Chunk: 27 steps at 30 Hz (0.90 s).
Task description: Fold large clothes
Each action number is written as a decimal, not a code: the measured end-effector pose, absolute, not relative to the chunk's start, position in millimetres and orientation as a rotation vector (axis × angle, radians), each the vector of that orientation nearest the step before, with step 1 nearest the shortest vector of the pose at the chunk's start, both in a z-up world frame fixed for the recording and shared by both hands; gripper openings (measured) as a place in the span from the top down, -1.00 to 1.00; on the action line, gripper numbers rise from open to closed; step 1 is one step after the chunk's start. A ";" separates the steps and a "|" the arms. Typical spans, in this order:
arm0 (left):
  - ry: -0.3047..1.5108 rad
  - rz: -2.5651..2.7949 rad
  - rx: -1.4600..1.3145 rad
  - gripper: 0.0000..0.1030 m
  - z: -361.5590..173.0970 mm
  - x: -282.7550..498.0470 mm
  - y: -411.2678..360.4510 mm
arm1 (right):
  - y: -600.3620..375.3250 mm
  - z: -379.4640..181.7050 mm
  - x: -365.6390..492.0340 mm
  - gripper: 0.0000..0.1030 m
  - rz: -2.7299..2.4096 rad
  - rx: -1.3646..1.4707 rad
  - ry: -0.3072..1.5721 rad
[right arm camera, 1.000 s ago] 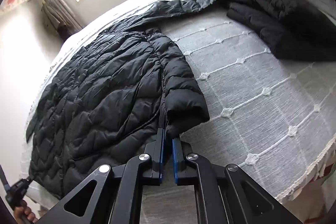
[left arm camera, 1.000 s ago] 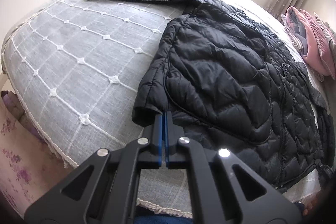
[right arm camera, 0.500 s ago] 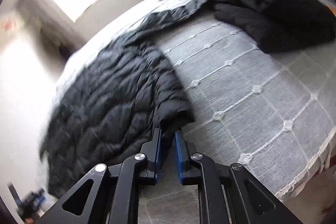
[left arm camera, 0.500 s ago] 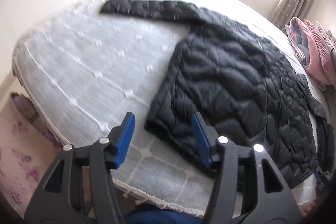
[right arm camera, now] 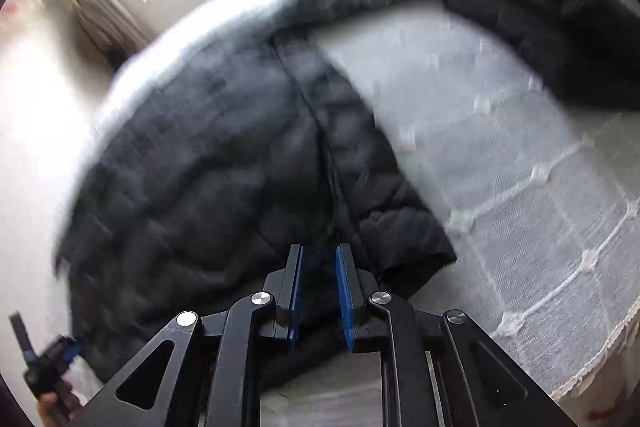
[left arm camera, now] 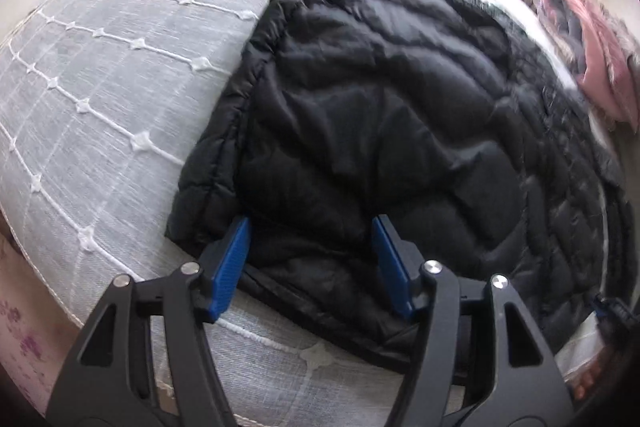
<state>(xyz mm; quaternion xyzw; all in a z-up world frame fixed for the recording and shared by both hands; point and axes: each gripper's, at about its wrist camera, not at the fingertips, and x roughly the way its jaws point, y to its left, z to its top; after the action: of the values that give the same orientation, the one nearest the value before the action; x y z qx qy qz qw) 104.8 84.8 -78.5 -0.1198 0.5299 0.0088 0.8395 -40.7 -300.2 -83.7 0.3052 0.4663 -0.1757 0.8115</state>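
Both grippers hang over the near hem of a black quilted jacket (left arm camera: pixel 380 99) spread flat on a bed covered by a grey bedspread (left arm camera: pixel 100 75) stitched with white lines. On the left, the left gripper (left arm camera: pixel 310 263) stands released, its jaws having just been opening; the blue pads sit wide apart with the jacket's hem corner lying loose between them, pressed by neither. To the right, the right gripper (right arm camera: pixel 319 291) has also just been opening, its jaws parted a little over the jacket's other hem corner, and the blurred frame shows no pad pressing on the cloth. One sleeve stretches away across the bedspread at the far side. Pink bedding (left arm camera: pixel 600 67) lies beyond the jacket.
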 end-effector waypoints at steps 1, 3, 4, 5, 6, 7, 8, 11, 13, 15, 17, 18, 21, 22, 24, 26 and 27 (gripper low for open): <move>1.122 0.018 -0.267 -0.23 -72.3 106.5 87.6 | -302.3 -84.5 -40.0 0.68 -0.373 0.672 0.994; 1.097 0.004 -0.293 -0.23 -57.2 110.3 91.8 | -307.5 -72.1 -39.7 0.68 -0.399 0.690 0.925; 1.081 0.001 -0.296 -0.23 -50.2 112.3 92.5 | -308.2 -63.1 -36.8 0.68 -0.413 0.676 0.897; 1.053 -0.004 -0.290 -0.24 -38.4 117.7 92.3 | -307.4 -52.8 -31.1 0.67 -0.410 0.661 0.870; 1.036 -0.012 -0.281 -0.33 -32.3 122.9 91.4 | -304.4 -39.3 -19.1 0.62 -0.378 0.647 0.842; 1.017 -0.026 -0.255 -0.49 -23.8 132.9 87.4 | -301.6 -32.4 -9.7 0.55 -0.352 0.640 0.834; 1.014 -0.040 -0.224 -0.53 -19.0 143.4 81.5 | -295.6 -23.6 8.4 0.34 -0.303 0.621 0.835; 1.020 -0.146 -0.155 -0.53 -6.4 178.6 67.5 | -276.3 -11.6 56.4 -0.54 -0.217 0.545 0.854; 1.016 -0.211 -0.059 -0.55 2.6 211.0 44.7 | -263.9 -8.7 83.1 -0.56 -0.182 0.503 0.858; 1.017 -0.307 0.025 -0.58 6.8 243.6 20.8 | -249.9 -12.8 116.3 -0.56 -0.101 0.515 0.886; 1.047 -0.394 0.114 -0.59 3.9 280.6 -6.8 | -240.4 -20.7 138.7 -0.56 -0.031 0.558 0.897; 1.052 -0.388 0.160 -0.59 3.3 291.3 -14.3 | -237.7 -27.0 147.5 -0.56 0.004 0.586 0.898; 0.957 -0.355 0.408 -0.59 11.0 322.1 -49.9 | -229.3 -51.7 145.2 -0.56 0.035 0.580 0.949; 0.903 -0.385 0.465 -0.59 15.8 330.0 -60.0 | -228.5 -56.9 143.9 -0.56 0.036 0.567 0.971; 0.923 -0.483 0.483 -0.59 13.8 344.4 -72.2 | -230.8 -63.3 130.0 -0.56 0.000 0.520 1.002; 1.030 -0.585 0.465 -0.59 0.3 358.0 -81.5 | -233.5 -55.9 118.2 -0.56 -0.026 0.451 0.991; 1.071 -0.615 0.487 -0.59 -8.1 360.6 -87.7 | -235.6 -51.2 114.5 -0.56 -0.032 0.412 0.980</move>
<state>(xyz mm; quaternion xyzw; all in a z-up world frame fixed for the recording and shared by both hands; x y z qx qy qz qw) 360.6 -87.7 -8.1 0.2258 0.4970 -0.2855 0.7877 114.5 -235.6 -51.2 0.1965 0.4674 -0.0151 0.8618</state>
